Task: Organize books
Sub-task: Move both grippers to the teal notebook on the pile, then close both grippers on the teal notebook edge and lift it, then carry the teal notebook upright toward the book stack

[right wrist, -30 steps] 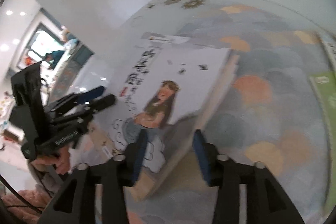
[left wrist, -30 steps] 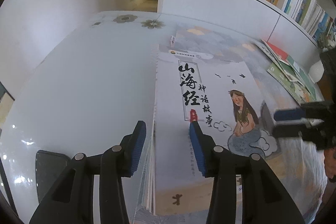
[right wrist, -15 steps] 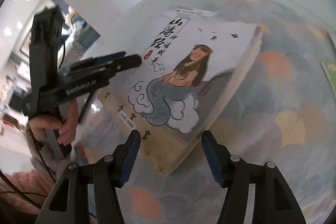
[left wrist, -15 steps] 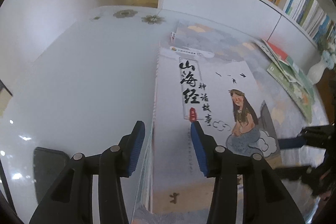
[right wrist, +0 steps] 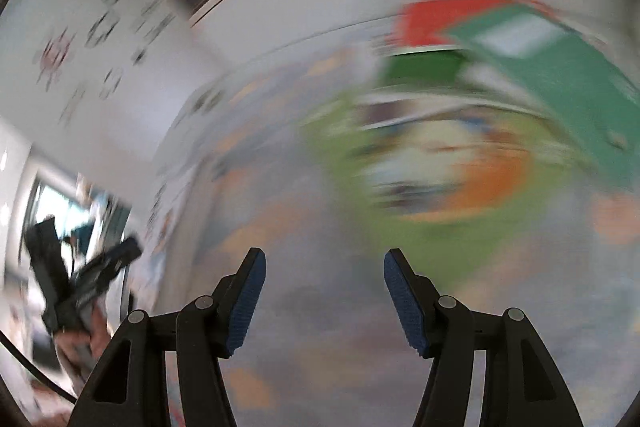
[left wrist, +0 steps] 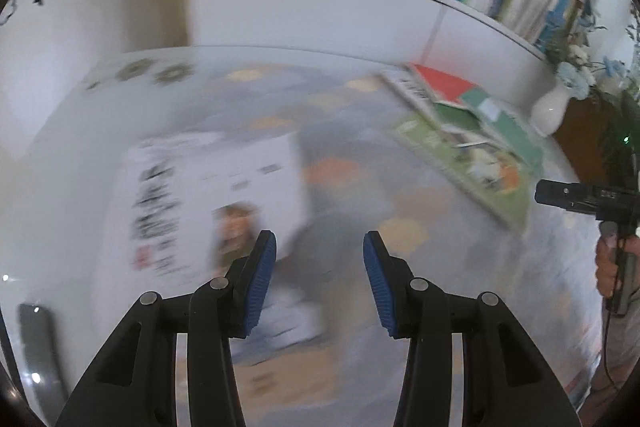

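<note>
A white book with a mermaid cover [left wrist: 208,211] lies flat on the table, blurred, ahead and left of my left gripper [left wrist: 319,279], which is open and empty above the patterned cloth. A fan of green and red books [left wrist: 472,131] lies at the right; in the right wrist view the light green book [right wrist: 440,171] and a dark green one [right wrist: 560,75] fill the blurred frame ahead. My right gripper [right wrist: 322,297] is open and empty, and it also shows in the left wrist view [left wrist: 560,194] at the far right.
A white bookshelf [left wrist: 360,7] full of upright books stands behind the table. A white vase [left wrist: 554,109] with blue flowers stands at the right. A dark flat object [left wrist: 40,347] lies at the table's left front. My left gripper [right wrist: 116,259] shows at the left of the right wrist view.
Both grippers have swung to the right, away from the mermaid book, with strong motion blur. The right gripper now faces the green books. Both stay open.
</note>
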